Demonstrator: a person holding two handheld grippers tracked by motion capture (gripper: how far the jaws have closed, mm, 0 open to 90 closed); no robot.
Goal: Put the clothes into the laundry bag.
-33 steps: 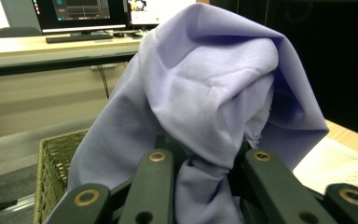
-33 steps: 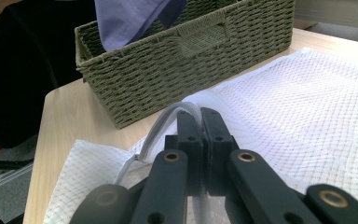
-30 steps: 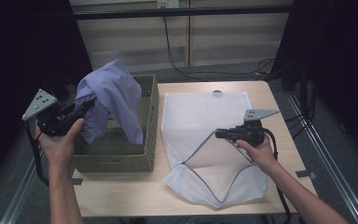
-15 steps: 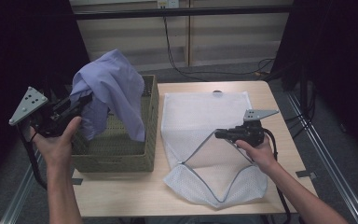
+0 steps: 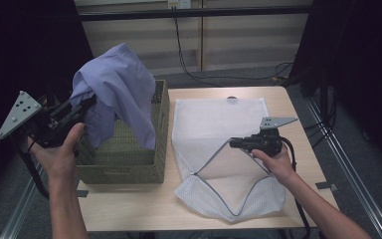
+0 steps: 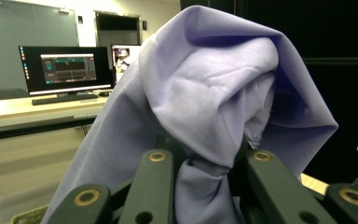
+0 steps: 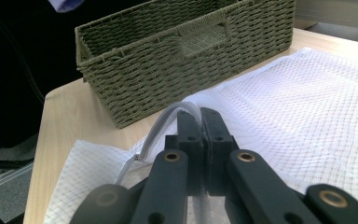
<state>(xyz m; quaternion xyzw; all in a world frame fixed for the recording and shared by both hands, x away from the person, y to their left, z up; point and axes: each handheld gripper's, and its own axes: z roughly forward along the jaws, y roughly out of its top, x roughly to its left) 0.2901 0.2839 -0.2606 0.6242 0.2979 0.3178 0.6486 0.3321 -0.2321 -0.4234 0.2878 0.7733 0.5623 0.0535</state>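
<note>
A lilac cloth (image 5: pixel 117 94) hangs over the green woven basket (image 5: pixel 124 162), lifted clear of most of it. My left gripper (image 5: pixel 87 103) is shut on a bunch of that cloth (image 6: pixel 205 121), which drapes over and past the jaws. A white mesh laundry bag (image 5: pixel 219 144) lies flat on the table, its zipped mouth pulled up into an opening. My right gripper (image 5: pixel 234 143) is shut on the bag's upper edge (image 7: pixel 186 109), holding it raised above the lower layer.
The basket (image 7: pixel 182 51) stands at the table's left side, next to the bag. Bare wooden table (image 5: pixel 129 209) lies in front of both. Cables (image 5: pixel 189 55) run across the floor behind the table. A desk with monitors (image 6: pixel 65 70) stands far off.
My left gripper has lifted the lilac cloth higher and drawn it leftward, out over the basket. The right gripper has held still on the bag's edge.
</note>
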